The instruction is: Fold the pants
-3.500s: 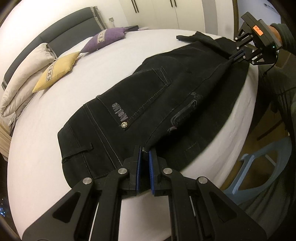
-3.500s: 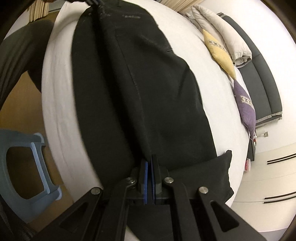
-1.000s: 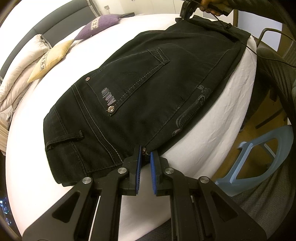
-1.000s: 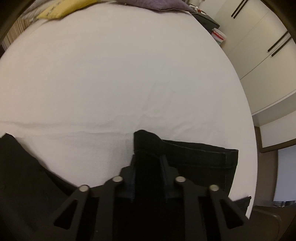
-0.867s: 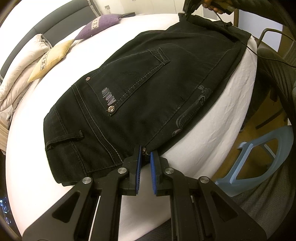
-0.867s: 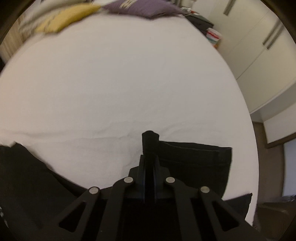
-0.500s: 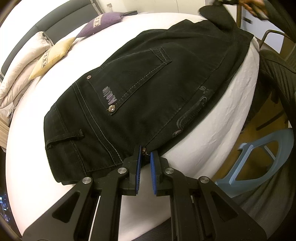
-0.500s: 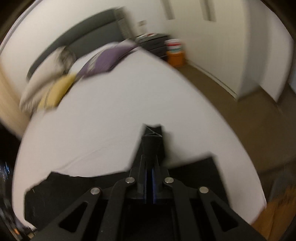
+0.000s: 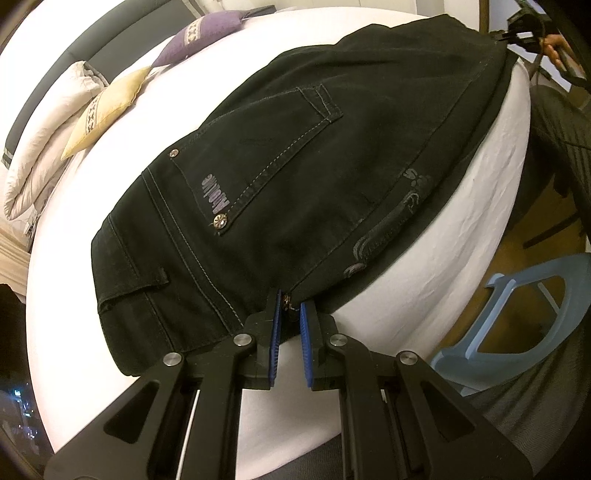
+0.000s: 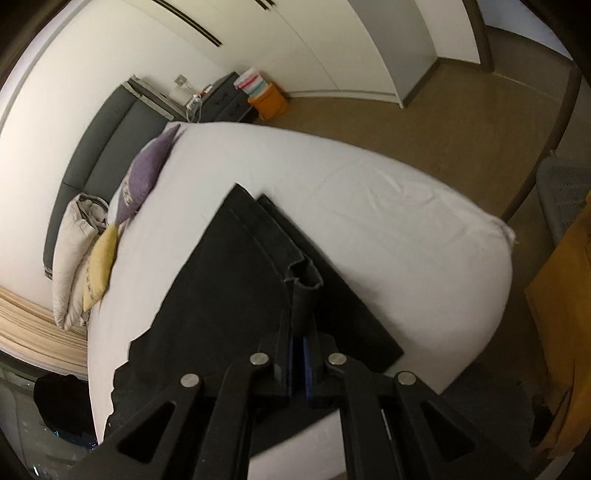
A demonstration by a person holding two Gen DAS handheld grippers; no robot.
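Note:
Black jeans (image 9: 295, 177) lie folded lengthwise on a white bed (image 9: 461, 229), back pocket up. My left gripper (image 9: 289, 306) is nearly shut at the waistband's near corner, with a metal rivet of the jeans between its blue pads. My right gripper (image 10: 297, 325) is shut on the leg hems of the jeans (image 10: 303, 284) and holds them lifted above the leg part (image 10: 229, 288). The right gripper also shows far off in the left wrist view (image 9: 524, 26), at the jeans' far end.
A purple pillow (image 9: 207, 27), a yellow pillow (image 9: 107, 107) and a rolled duvet (image 9: 44, 133) lie by the grey headboard. A light blue plastic stool (image 9: 517, 314) stands beside the bed. An orange box (image 10: 267, 101) and a nightstand stand near the wardrobe wall.
My right gripper has lifted the leg hems and swung upward, so its view now takes in the bed's far side and the floor. The left gripper has held still at the waistband.

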